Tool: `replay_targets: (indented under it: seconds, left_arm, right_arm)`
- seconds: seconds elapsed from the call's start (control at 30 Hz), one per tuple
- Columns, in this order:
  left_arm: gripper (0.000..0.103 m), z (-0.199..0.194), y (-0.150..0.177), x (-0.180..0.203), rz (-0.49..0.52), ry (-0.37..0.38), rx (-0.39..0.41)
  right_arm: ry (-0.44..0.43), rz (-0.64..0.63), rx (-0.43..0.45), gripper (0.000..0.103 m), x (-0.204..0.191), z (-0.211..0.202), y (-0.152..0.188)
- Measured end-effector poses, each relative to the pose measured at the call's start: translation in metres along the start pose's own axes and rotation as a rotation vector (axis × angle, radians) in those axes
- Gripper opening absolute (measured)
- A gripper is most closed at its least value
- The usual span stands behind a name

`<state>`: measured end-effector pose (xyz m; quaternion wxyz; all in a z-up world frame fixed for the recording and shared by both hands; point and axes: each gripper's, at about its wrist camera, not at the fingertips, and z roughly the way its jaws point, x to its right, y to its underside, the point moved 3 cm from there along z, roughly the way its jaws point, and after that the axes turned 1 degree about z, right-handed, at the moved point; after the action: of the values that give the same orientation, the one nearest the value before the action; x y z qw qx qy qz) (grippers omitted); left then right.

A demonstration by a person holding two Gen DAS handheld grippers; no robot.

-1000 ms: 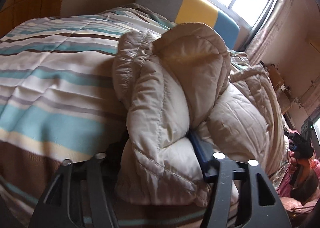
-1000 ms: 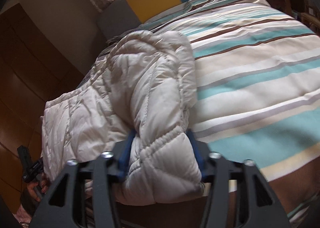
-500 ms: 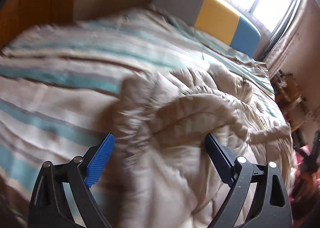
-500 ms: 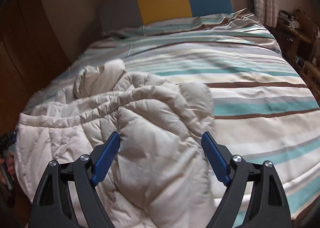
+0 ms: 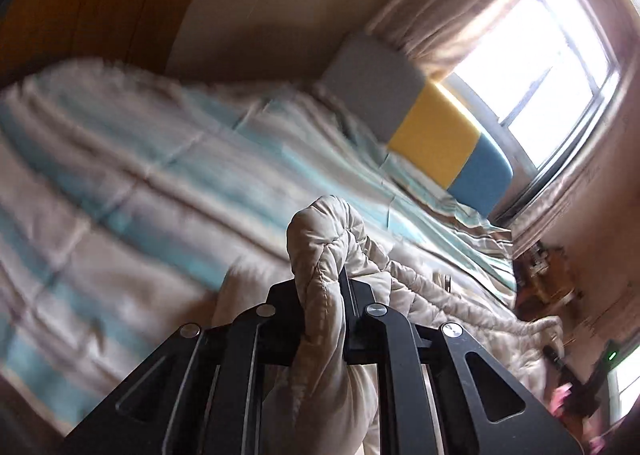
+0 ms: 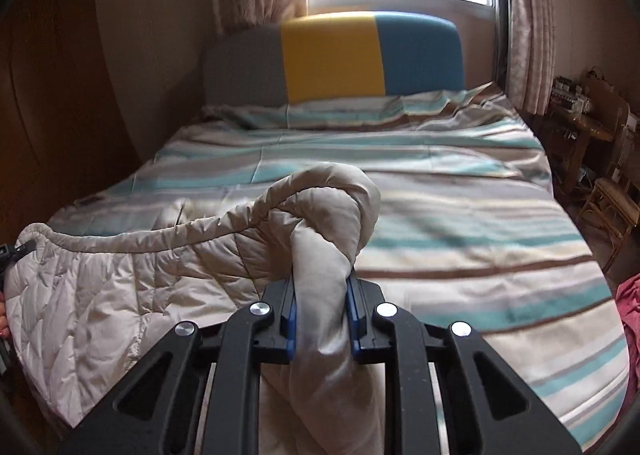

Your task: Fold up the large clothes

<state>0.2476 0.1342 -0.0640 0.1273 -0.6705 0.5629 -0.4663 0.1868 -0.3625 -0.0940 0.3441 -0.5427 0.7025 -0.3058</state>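
We have the left gripper (image 5: 320,311) and right gripper (image 6: 320,319) each freshly clamped on a bunched corner of the beige padded coat (image 6: 132,279), lifting it off the bed (image 6: 460,239) near its foot edge so the hem hangs taut between them for folding.

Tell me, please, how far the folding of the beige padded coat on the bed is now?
Early stage. Done: both tongs have just closed on bunched edges of the beige coat, left tongs, right tongs. In hand: fabric raised between them. Left: no neat fold shows; the coat lies rumpled on the striped bedspread.
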Motion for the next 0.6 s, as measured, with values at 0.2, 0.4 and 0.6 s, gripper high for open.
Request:
replay_targets:
  seconds: [0.2, 0.4, 0.6]
  left_arm:
    - [0.013, 0.029, -0.028, 0.040, 0.140, -0.105, 0.142]
    - [0.013, 0.079, -0.027, 0.052, 0.316, -0.277, 0.221]
    - [0.013, 0.129, -0.009, 0.024, 0.331, -0.378, 0.114]
  right_arm:
    - [0.049, 0.107, 0.038, 0.017, 0.003, 0.044, -0.019]
    - [0.116, 0.105, 0.018, 0.018, 0.007, 0.098, -0.007]
    - [0.162, 0.092, -0.049, 0.022, 0.010, 0.142, 0.011]
